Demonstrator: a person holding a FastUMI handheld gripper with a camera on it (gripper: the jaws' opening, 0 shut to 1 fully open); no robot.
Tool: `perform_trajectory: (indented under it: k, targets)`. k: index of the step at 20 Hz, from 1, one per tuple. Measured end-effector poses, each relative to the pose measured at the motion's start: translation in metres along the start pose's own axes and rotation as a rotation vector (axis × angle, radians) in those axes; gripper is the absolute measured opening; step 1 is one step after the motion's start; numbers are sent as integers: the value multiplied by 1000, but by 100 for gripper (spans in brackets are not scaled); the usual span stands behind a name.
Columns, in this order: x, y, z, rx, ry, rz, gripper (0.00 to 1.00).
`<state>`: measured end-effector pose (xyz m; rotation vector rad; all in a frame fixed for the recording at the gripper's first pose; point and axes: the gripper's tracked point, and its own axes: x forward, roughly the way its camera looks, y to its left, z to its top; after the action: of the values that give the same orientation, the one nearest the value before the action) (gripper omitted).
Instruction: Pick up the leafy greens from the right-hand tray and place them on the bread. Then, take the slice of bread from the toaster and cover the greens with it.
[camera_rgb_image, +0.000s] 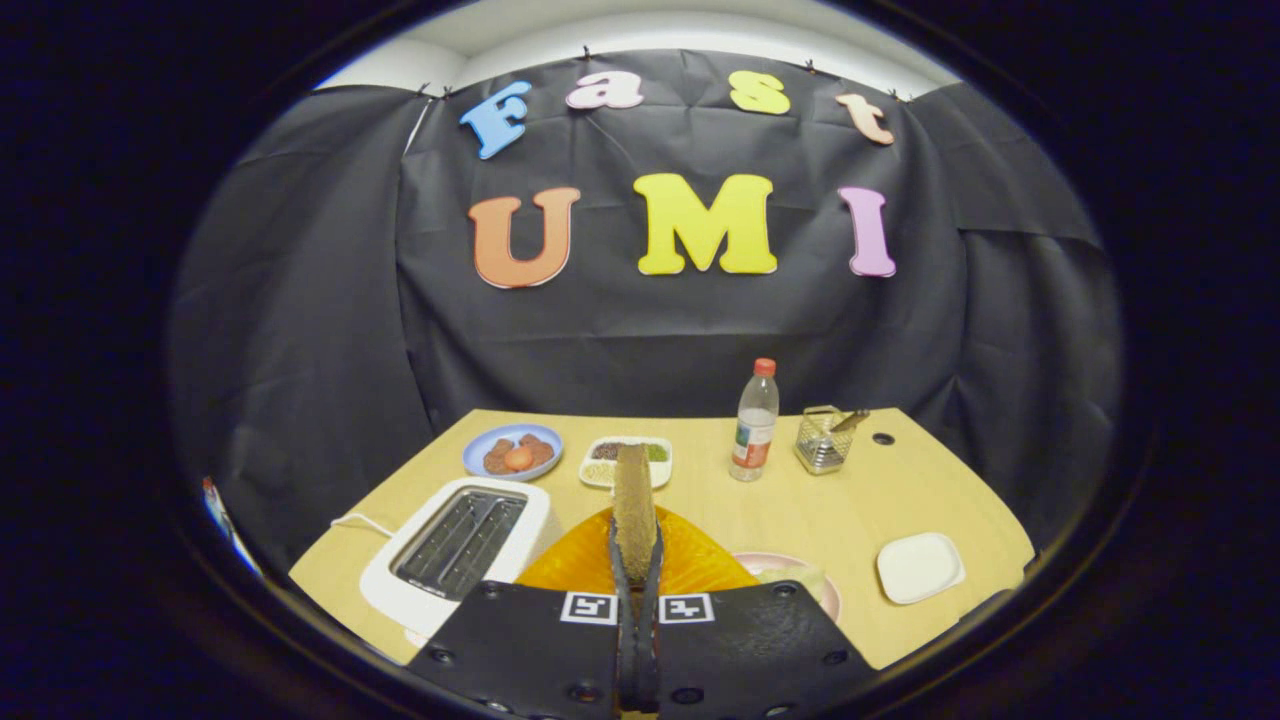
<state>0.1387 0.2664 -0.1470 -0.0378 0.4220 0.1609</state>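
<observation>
- Bread slice (634, 500) stands on edge between my fingers, pinched low; the gripper (636, 560) is clamped narrow on it from both sides, most of the slice sticking up ahead of the tips.
- Just under and beyond the fingers — an orange plate (700, 560). I judge it the stack's place, though the gripper body hides whatever lies on it.
- Right of it, a pink tray (825, 590) with a pale green bit showing at its inner edge; too hidden to say whether those are the greens.
- Toaster (460, 545) sits left of the fingers, both slots looking empty, cord trailing off its far side.
- Farther back: blue plate (512, 450) of food, divided dish (627, 460), water bottle (754, 420), wire basket (823, 440). White square dish (920, 567) well to the right.
- Judgement: lifting done, covering not yet.
- Risks: slice is held upright, so releasing without tilting flat could tip it off the plate; thin grip at the lower edge may tear or let it swivel; I cannot see the target, so it could land off-centre.
</observation>
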Motion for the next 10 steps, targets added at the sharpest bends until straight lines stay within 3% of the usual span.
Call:
perform_trajectory:
  k: [10]
  targets:
    - [28,-59,-55,106,50,12,1]
